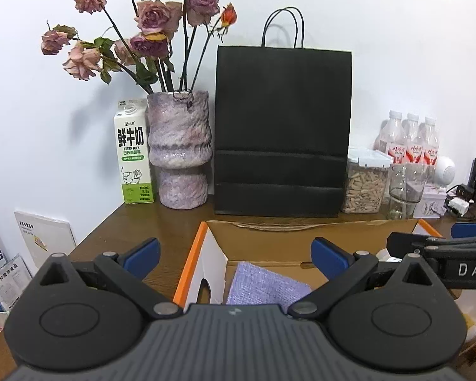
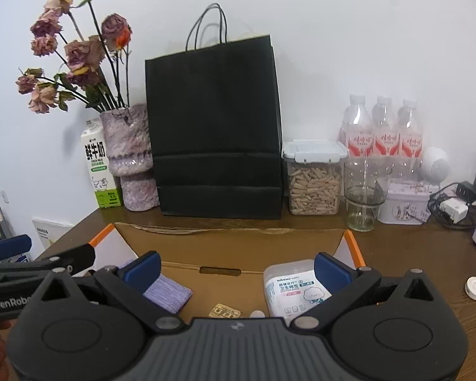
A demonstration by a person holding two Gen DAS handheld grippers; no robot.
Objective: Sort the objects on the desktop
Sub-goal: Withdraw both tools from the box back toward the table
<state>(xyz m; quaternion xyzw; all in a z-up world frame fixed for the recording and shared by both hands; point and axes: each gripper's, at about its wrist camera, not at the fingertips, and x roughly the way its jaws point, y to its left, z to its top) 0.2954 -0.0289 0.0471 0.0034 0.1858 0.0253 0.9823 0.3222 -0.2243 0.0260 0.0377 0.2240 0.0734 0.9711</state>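
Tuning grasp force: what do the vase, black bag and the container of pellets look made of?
Vase: probably glazed ceramic, mottled purple, with glossy highlights on its ridged waist. Black bag: matte paper, showing crisp fold creases and thin twisted cord handles. Container: clear rigid plastic, likely, since the tan pellets show through; its pale lid has clip latches.

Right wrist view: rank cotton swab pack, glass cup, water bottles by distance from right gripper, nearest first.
From the right gripper:
1. Cotton swab pack, inside the cardboard box, by the right finger.
2. Glass cup, on the desk beyond the box, right.
3. Water bottles, behind the cup, against the wall.
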